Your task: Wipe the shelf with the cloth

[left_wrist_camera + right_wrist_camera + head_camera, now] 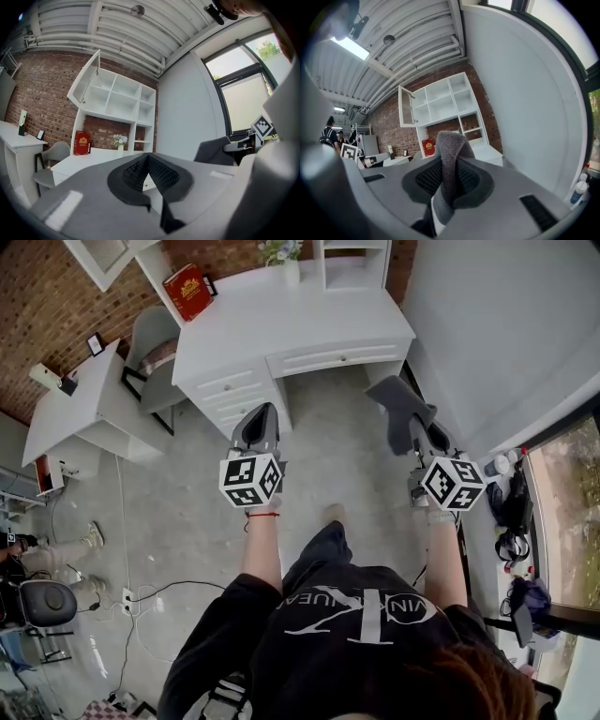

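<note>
Grey cloth, head view: clamped in the right hand-held gripper, right of centre in the frame, over the floor and just short of the white desk.
Left hand-held gripper, head view: left of centre, level with the right one and well apart from it, pointing at the desk drawers.
Shelf, head view: white, cut off by the top edge, at the far side of the desk; red book at the desk's upper-left corner, flower vase between book and shelf; grey chair just left of the desk.
Jaws, left gripper view: pressed together at lower centre, nothing between them.
Shelf, left gripper view: left of centre against the brick wall, one door swung open and tilted at its upper left; red book and flower vase below it on the desk.
Cloth, left gripper view: dark grey shape at right middle, beside the other gripper's marker cube.
Jaws, right gripper view: narrow hold, closed on the cloth.
Cloth, right gripper view: pinched at lower centre, standing up above the jaw tips and trailing down toward the bottom edge.
Shelf, right gripper view: centre of the frame, beyond the cloth and well apart from it, not touched.
</note>
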Demonstrator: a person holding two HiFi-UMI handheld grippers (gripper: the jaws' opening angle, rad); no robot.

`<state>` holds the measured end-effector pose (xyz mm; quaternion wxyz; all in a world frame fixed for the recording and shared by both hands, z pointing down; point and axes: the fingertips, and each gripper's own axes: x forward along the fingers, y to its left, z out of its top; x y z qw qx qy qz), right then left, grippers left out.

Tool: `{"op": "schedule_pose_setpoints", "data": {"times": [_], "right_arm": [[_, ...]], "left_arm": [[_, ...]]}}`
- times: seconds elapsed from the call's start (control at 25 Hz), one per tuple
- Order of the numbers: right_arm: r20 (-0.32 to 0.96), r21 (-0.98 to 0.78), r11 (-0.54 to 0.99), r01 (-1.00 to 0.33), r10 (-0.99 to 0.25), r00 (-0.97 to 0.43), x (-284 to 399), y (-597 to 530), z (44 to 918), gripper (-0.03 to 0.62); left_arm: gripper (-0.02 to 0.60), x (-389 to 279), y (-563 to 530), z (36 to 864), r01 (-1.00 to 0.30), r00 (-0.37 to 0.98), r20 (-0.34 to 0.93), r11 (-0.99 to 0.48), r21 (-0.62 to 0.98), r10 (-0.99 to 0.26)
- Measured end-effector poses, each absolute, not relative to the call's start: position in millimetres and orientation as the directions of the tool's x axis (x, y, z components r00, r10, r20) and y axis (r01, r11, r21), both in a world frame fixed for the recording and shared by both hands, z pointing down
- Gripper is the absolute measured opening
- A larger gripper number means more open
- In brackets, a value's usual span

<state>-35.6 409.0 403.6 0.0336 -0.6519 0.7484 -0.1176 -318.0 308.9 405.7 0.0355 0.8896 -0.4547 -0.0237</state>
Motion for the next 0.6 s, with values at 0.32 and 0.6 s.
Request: {"op": "schedule_pose_setpoints", "data": {"times": [0.32,0.6], "right_arm": [[0.132,-0.297,0.010,-0.955,-0.990,-0.051,20,342,416,0.060],[0.110,-0.297,0.034,-0.954,-0.992,-0.070,42,272,415,0.060]], "left_arm": [[0.011,-275,230,414,-0.785,0.617,0.021,-0.612,0.099,-0.787],[0.011,-246,161,414,-0.776,0.627,0.008,-0.623,0.096,-0.779]]}}
